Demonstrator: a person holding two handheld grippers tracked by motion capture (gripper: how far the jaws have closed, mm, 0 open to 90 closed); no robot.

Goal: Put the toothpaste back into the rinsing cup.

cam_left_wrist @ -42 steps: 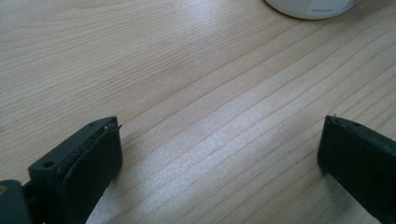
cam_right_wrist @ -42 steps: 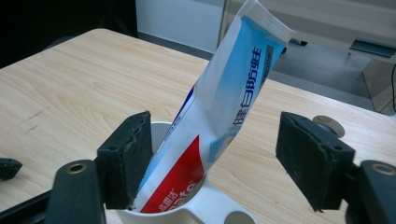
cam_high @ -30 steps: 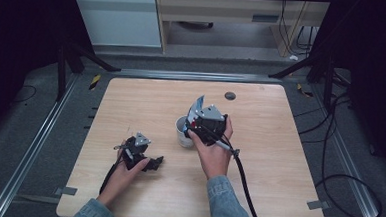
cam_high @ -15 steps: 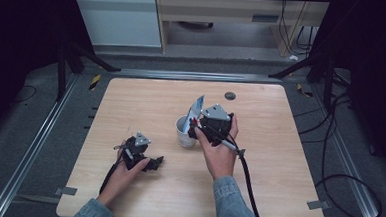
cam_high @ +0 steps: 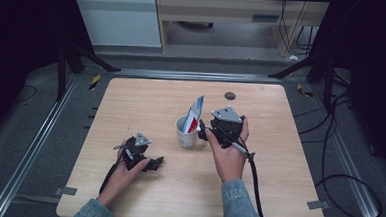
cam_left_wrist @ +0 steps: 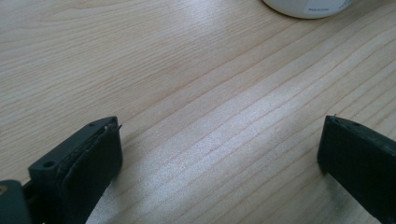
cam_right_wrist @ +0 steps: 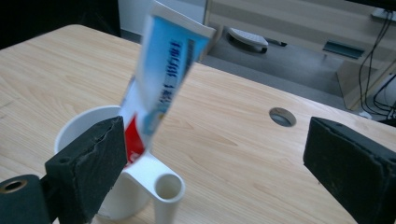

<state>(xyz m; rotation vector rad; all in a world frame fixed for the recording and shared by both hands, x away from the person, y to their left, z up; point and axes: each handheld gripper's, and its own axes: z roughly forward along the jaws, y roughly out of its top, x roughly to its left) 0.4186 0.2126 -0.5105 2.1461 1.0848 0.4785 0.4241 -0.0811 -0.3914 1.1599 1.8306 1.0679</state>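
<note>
1. Resting on the table (cam_high: 131, 100) at the near left: left gripper (cam_high: 150, 162), jaws spread wide, holding nothing.
2. Standing at mid-table: white cup (cam_high: 185, 133), with a toothpaste tube (cam_high: 195, 113) leaning upright inside.
3. Hovering just right of the cup: right gripper (cam_high: 203, 132), jaws having just been opening, gaping wide, gripping nothing.

Bare table (cam_high: 287, 183) around cup (cam_high: 185, 133)

White cup (cam_high: 187, 134), blue-white-red tube (cam_high: 195, 113), pale wooden table (cam_high: 278, 158).
</note>
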